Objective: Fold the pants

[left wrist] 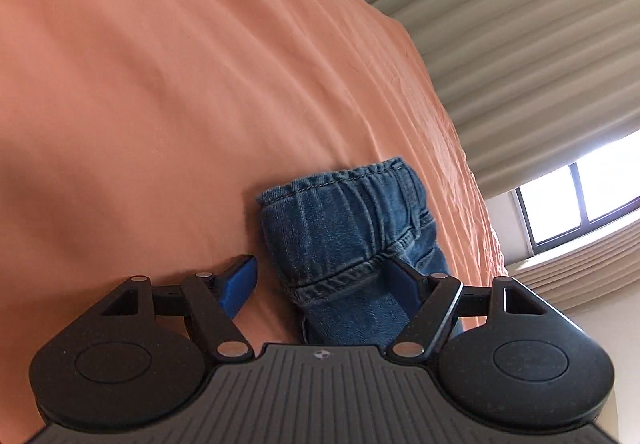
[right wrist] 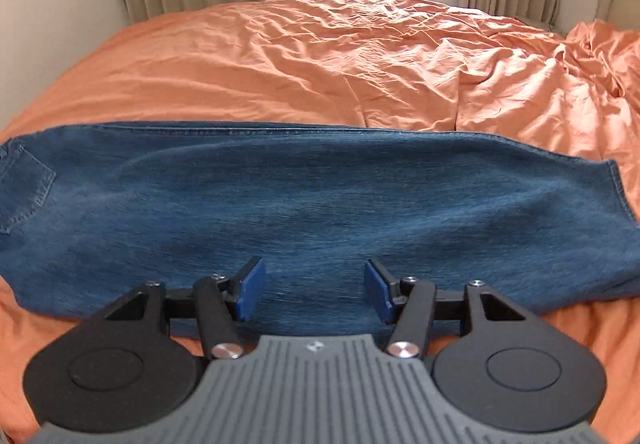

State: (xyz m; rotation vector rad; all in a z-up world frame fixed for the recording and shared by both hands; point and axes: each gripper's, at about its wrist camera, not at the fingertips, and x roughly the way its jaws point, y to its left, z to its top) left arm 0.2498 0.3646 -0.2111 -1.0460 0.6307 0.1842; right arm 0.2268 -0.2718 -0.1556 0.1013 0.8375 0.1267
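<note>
On the bed: blue jeans (right wrist: 304,199) lie flat across orange sheet (right wrist: 360,55).
Left gripper (left wrist: 324,284): spread; waistband between pads, seemingly unpinched.
Right gripper (right wrist: 315,292): spread above denim, empty.

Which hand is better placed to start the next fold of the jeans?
Probably the left. The left gripper already straddles the waistband end of the blue denim jeans, fingers open either side. The right gripper hangs open over the mid-leg, away from any edge.

Both wrist views close, angled down; share pants (right wrist: 304,199), bed (right wrist: 360,55).
</note>
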